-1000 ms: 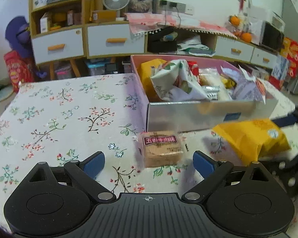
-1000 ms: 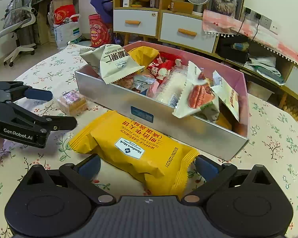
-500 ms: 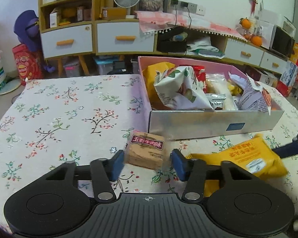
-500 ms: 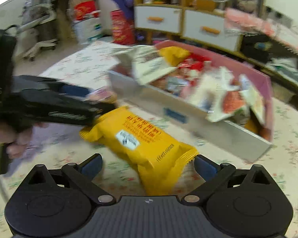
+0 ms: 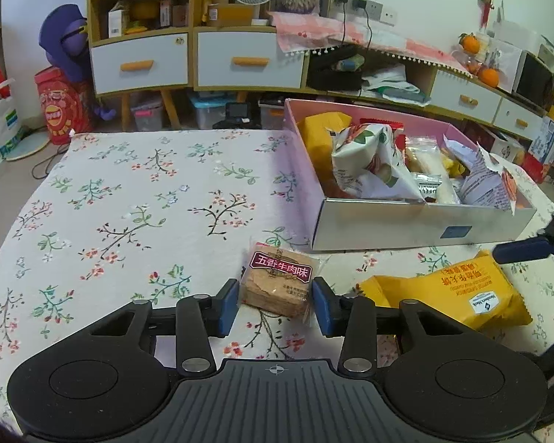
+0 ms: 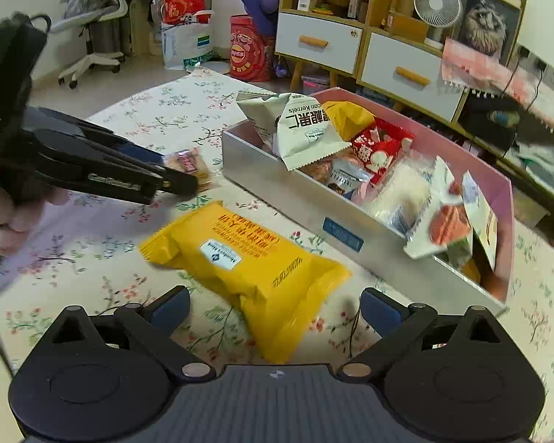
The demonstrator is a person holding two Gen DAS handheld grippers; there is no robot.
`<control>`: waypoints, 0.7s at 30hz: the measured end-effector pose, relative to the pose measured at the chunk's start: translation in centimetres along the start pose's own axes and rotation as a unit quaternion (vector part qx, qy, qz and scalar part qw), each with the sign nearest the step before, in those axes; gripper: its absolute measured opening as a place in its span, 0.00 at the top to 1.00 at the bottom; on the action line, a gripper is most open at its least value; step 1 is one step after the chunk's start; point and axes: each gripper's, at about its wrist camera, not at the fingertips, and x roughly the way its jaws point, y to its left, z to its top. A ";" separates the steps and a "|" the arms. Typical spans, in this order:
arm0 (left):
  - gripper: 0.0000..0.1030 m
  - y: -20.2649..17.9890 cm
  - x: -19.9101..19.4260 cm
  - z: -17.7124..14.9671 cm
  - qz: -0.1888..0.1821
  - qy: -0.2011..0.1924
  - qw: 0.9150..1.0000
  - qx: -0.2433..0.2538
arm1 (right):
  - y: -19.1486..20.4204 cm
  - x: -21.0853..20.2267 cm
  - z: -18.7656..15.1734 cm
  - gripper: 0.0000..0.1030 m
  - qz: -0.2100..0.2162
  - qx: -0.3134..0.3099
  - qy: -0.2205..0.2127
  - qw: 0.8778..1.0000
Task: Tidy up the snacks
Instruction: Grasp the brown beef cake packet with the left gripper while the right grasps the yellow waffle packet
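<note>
Left wrist view
Left gripper (image 5: 276, 304): jaws narrowed onto the brown cracker pack (image 5: 278, 283), one blue pad against each side of it.
Cracker pack: just in front of the box's (image 5: 417, 227) near left corner, not touching it; a dark red label with white characters faces up. Whether it rests on the cloth or is lifted clear cannot be told.
Box: silver near wall, pink inside, standing on the flowered tablecloth (image 5: 147, 199) and crammed with snack bags.
White bag (image 5: 369, 164): in the box's left half, sticking up above the rim.
Yellow packet (image 5: 458, 295): flat on the cloth in front of the box's near wall, to the right of the cracker pack and apart from it.
Right gripper: only one blue fingertip (image 5: 522, 251) shows, at the yellow packet's far right end, just in front of the box.

Right wrist view
Right gripper (image 6: 275, 312): jaws spread wide, holding nothing; the yellow packet's (image 6: 245, 258) near end lies between the fingers without touching either pad.
Yellow packet: flat on the cloth, alongside the box's (image 6: 358, 236) silver near wall.
Left gripper (image 6: 181, 181): comes in left of the box, a hand (image 6: 3, 214) around its grip; the cracker pack (image 6: 190, 168) sits at its tips, near the box's left corner.
White bag (image 6: 295, 127): at the box's left end, leaning out over the rim.
Red bag (image 6: 378, 149): inside the box, right of the white bag.
</note>
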 end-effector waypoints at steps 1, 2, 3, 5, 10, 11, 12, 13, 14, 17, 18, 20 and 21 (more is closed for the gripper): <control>0.62 0.1 -0.1 0.0 0.000 0.001 1.000 0.000 | 0.1 0.3 0.1 0.29 -0.001 -0.005 -0.001 1.000; 0.63 0.1 -0.1 0.0 0.000 0.001 1.000 0.001 | 0.4 0.5 0.3 0.29 0.001 -0.009 -0.003 1.000; 0.63 0.2 -0.2 0.0 -0.001 0.002 1.000 0.002 | 0.6 0.6 0.4 0.31 0.001 -0.011 -0.004 1.000; 0.63 0.3 -0.2 -0.1 -0.002 0.004 1.000 0.002 | 1.1 0.6 0.5 0.38 0.007 -0.019 -0.002 1.000; 0.63 1.0 -0.6 -0.3 -0.005 0.009 1.000 0.002 | 1.8 0.1 0.3 0.46 0.051 -0.038 0.018 0.998; 0.63 1.1 -0.7 -0.3 -0.005 0.009 1.000 0.001 | 1.9 -0.1 0.2 0.46 0.059 -0.045 0.020 0.997; 0.63 1.2 -0.7 -0.4 -0.004 0.009 1.000 0.000 | 2.1 -0.3 0.2 0.46 0.061 -0.051 0.020 0.997; 0.63 1.3 -0.8 -0.4 -0.004 0.009 1.000 -0.001 | 2.3 -0.4 0.2 0.45 0.057 -0.056 0.018 0.997; 0.63 1.4 -0.8 -0.4 -0.003 0.009 1.000 -0.002 | 2.4 -0.4 0.3 0.42 0.049 -0.057 0.014 0.997; 0.63 1.4 -0.9 -0.5 -0.002 0.009 1.000 0.001 | 2.2 0.0 0.8 0.38 0.033 -0.043 0.003 0.999; 0.63 1.3 -0.9 -0.5 -0.001 0.010 1.000 0.002 | 2.1 0.1 0.9 0.38 0.031 -0.040 0.001 0.999; 0.63 1.2 -1.0 -0.6 -0.002 0.010 1.000 0.005 | 2.2 0.6 1.1 0.38 0.028 -0.039 -0.003 0.999; 0.63 1.2 -1.0 -0.6 -0.001 0.010 1.000 0.006 | 2.3 0.7 1.1 0.40 0.029 -0.041 -0.003 0.999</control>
